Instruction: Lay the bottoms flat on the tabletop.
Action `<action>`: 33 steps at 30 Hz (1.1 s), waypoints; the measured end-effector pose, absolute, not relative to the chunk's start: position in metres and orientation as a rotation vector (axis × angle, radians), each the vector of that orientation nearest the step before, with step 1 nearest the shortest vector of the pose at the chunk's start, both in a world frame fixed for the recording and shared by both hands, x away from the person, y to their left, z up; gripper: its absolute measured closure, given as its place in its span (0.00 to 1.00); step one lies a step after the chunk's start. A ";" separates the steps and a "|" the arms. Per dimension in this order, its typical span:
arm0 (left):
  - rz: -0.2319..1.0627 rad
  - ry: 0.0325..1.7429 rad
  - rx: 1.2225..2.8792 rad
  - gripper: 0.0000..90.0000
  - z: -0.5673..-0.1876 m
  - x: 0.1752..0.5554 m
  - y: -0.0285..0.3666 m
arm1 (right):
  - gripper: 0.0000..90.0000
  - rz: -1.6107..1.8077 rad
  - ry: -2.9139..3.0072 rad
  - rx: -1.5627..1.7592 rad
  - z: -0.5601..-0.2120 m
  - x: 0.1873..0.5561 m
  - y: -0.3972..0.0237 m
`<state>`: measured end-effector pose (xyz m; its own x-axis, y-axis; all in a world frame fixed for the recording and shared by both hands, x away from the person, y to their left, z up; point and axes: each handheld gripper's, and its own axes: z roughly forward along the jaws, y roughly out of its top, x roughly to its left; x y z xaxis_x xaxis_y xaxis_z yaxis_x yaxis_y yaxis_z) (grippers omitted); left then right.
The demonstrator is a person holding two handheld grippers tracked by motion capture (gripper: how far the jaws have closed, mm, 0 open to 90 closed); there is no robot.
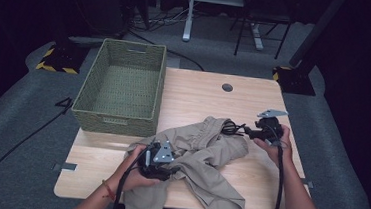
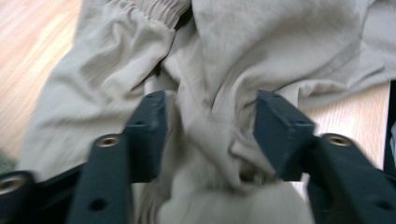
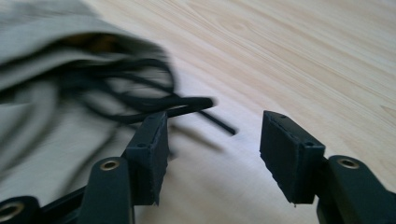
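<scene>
High view: light wooden table in the centre of the frame. A crumpled pair of khaki trousers lies in the lower middle, spilling over the near table edge. A black drawstring loops out at the garment's upper right end. A green woven basket stands at the upper left of the table, apart from the cloth. The left gripper, held in a hand at the lower left, sits on the left part of the fabric. The right gripper is at centre right, jaws pointing toward the drawstring end of the trousers. A round grommet hole shows near the far table edge.

Left gripper view: the left gripper has its two black jaws parted about halfway. A bunched ridge of the khaki trousers runs up between them. The pads stand off the cloth on both sides, so nothing is clamped. Bare table shows at upper left.

Right gripper view: the right gripper also stands roughly half open, with bare wood between the jaws. The drawstring lies blurred at left centre, one end passing just behind the left jaw tip; contact cannot be told. The trousers fill the upper left; the table takes the right side.
</scene>
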<state>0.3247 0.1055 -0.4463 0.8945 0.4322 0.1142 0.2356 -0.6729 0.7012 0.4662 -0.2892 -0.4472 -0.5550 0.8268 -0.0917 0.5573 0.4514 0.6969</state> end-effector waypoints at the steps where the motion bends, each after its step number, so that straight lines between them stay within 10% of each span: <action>1: 0.352 0.476 2.331 0.46 -0.446 0.325 0.106 | 0.46 0.868 2.286 1.164 -0.447 0.466 -0.289; 13: 0.335 0.673 2.377 0.45 -0.474 0.336 0.148 | 0.36 1.007 2.453 1.058 -0.469 0.432 -0.279; 24: 0.269 0.678 2.368 0.51 -0.490 0.337 0.145 | 1.00 0.922 2.532 1.024 -0.480 0.446 -0.271; 31: 0.208 0.602 2.371 0.67 -0.488 0.327 0.131 | 0.98 0.851 2.433 1.167 -0.484 0.459 -0.292; 33: 0.195 0.581 2.378 0.67 -0.489 0.325 0.122 | 0.79 0.908 2.398 1.174 -0.481 0.457 -0.293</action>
